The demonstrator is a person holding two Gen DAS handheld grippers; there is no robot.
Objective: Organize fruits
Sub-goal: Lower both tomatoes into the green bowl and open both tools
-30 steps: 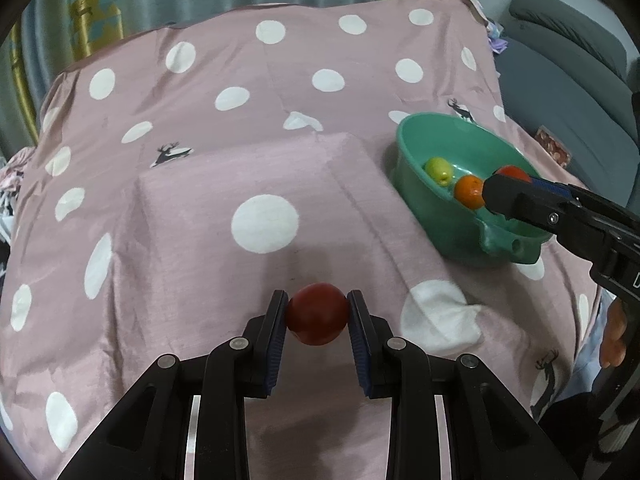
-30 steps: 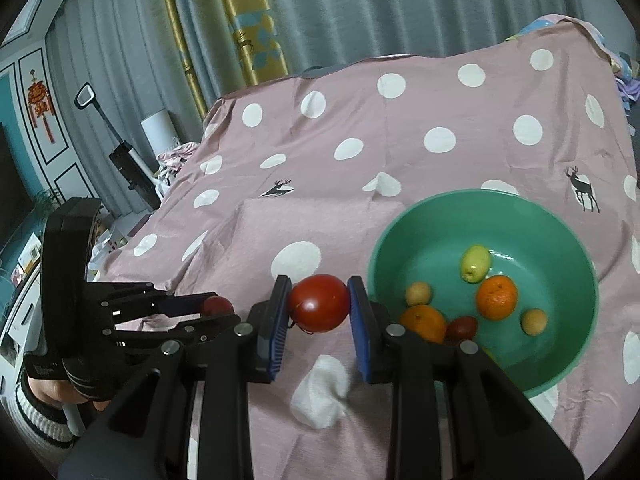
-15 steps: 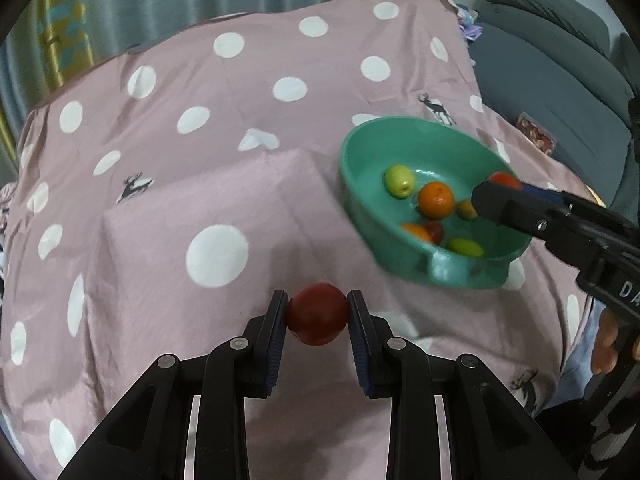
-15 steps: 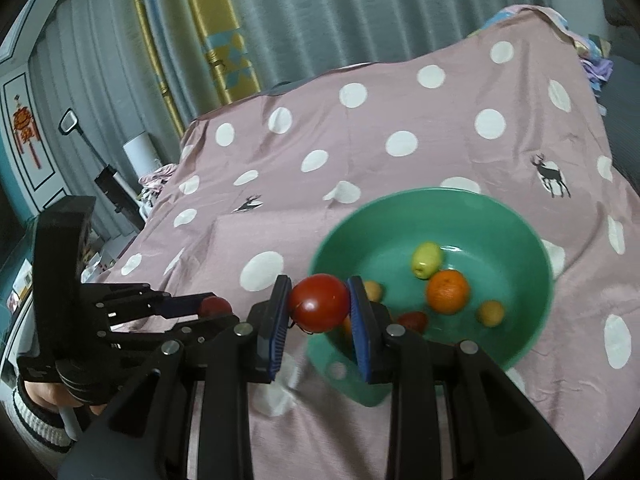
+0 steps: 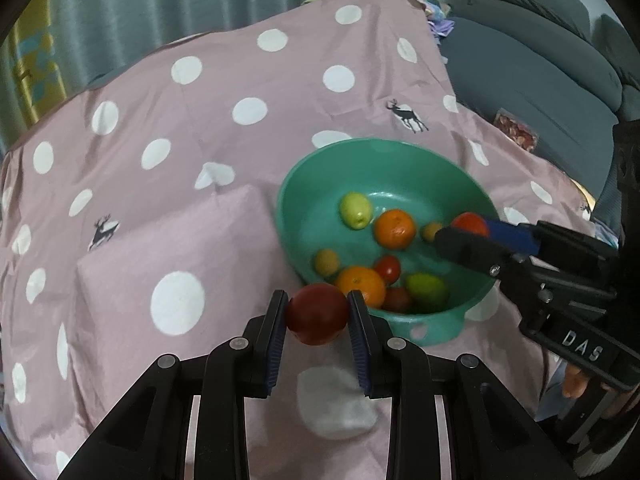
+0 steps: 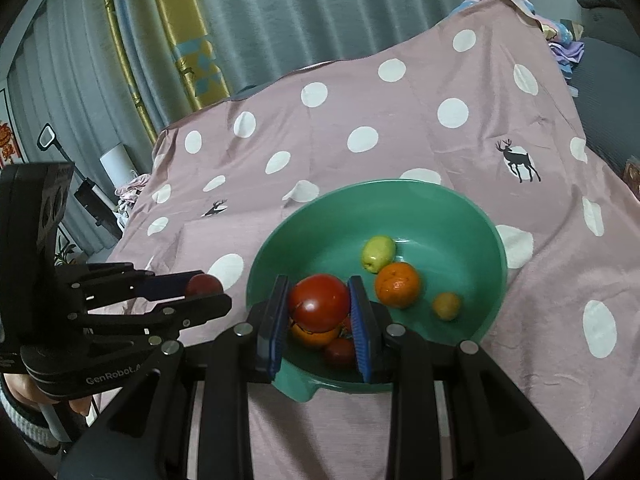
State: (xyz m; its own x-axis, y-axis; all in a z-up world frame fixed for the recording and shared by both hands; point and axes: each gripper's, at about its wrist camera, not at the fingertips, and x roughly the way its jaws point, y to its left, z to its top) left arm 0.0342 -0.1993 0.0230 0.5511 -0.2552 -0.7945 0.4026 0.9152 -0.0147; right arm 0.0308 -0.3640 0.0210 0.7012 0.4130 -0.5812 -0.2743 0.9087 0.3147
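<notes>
Fruit is being gathered into a round green plastic bowl [image 6: 494,248], and two pieces are held clear of it at this moment. Nearest in the left wrist view, a dark red tomato [image 5: 318,314] is clamped between the blue pads of the left gripper [image 5: 318,316], whose jaws are drawn in tight on it; it is held over the pink polka-dot cloth [image 5: 180,208], just short of the bowl's near rim. In the right wrist view, a brighter red tomato [image 6: 319,302] is pinched the same way by the right gripper [image 6: 319,308], and it appears to hang above the near part of the bowl.

Inside the bowl, two oranges [image 6: 397,284], a yellow-green fruit [image 6: 378,253], small yellowish-brown fruits [image 6: 446,306] and smaller red ones are already gathered, mostly toward the near side. Farther off, grey-green curtains [image 6: 280,12] are seen.

Several risks can be judged from here. A tomato let go from height could bruise or bounce off the piled fruit. The left tomato, if released now, would likely land on the cloth and roll. With both grippers converging on one bowl, a collision could be caused, or the light bowl nudged across the loose cloth.
</notes>
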